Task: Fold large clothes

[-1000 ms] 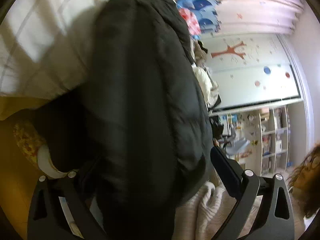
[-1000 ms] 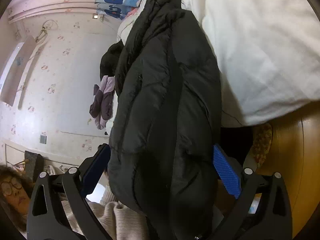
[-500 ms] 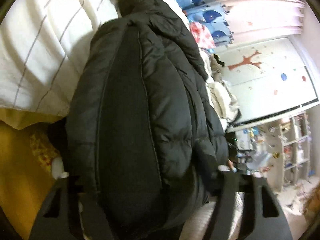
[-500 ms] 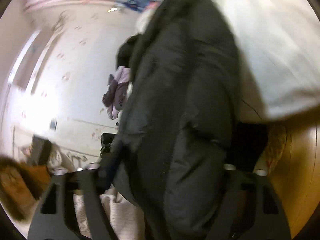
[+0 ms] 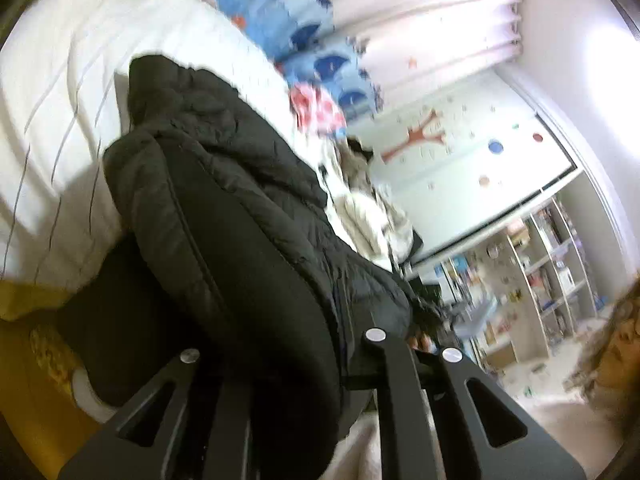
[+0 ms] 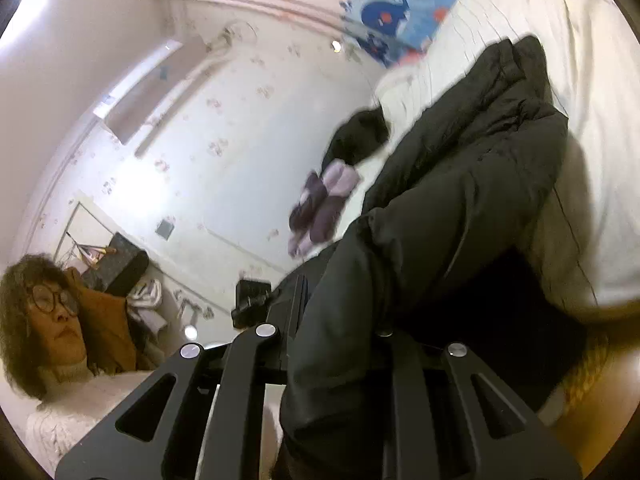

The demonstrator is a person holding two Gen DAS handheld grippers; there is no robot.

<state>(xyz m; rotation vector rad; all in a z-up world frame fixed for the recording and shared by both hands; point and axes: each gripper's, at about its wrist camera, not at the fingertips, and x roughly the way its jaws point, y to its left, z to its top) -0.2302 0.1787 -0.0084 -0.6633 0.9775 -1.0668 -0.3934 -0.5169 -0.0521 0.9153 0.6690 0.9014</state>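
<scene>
Since 1 s ago, both grippers closed: left gripper [image 5: 304,364] and right gripper [image 6: 340,344] each clamped the black jacket's [image 5: 240,220] near hem, lying on bed [image 5: 60,100]. Prob. ready to lift/fold.

One black puffer jacket [image 5: 240,240] lies on one bed [image 5: 60,120] with white, thin-striped bedding. One purple garment [image 6: 324,204] and one small black garment [image 6: 360,136] lie on the bed's far part, and one cream garment pile [image 5: 368,216] sits past the jacket. One whale-print cloth [image 5: 280,8] is at the bed's end, and one person with glasses [image 6: 52,312] shows.
</scene>
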